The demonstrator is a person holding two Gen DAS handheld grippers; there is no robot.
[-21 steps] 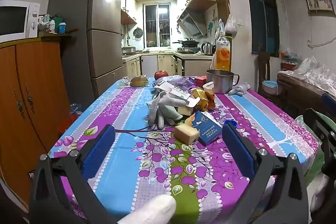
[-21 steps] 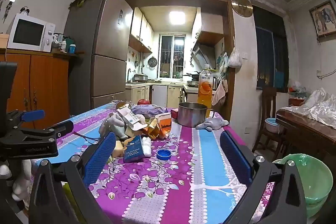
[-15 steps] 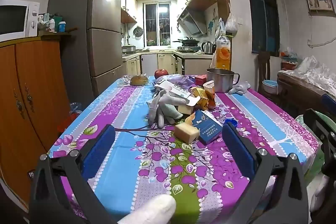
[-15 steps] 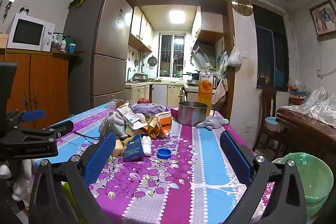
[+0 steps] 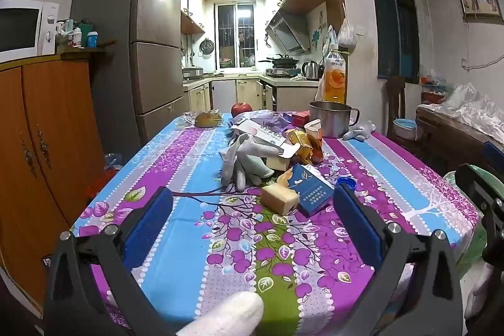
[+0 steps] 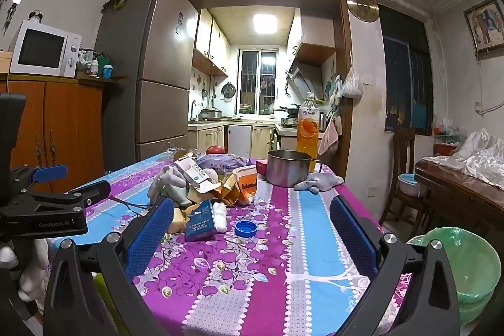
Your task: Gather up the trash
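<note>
My left hand-held gripper (image 5: 250,218) hangs wide open over the counter (image 5: 176,229), gripping nothing. The trash pile sits ahead, apart from it: grey glove (image 5: 244,161), yellowish block (image 5: 279,198), blue box (image 5: 310,188), blue cap (image 5: 346,182). My right hand-held gripper (image 6: 250,227) is also wide open and empty, with the cap just ahead between its fingers. Green-lined bin (image 6: 466,263) is at far right.

A steel pot (image 6: 288,171) stands before an orange-drink bottle (image 6: 308,128), a red apple (image 5: 241,109) nearby.
</note>
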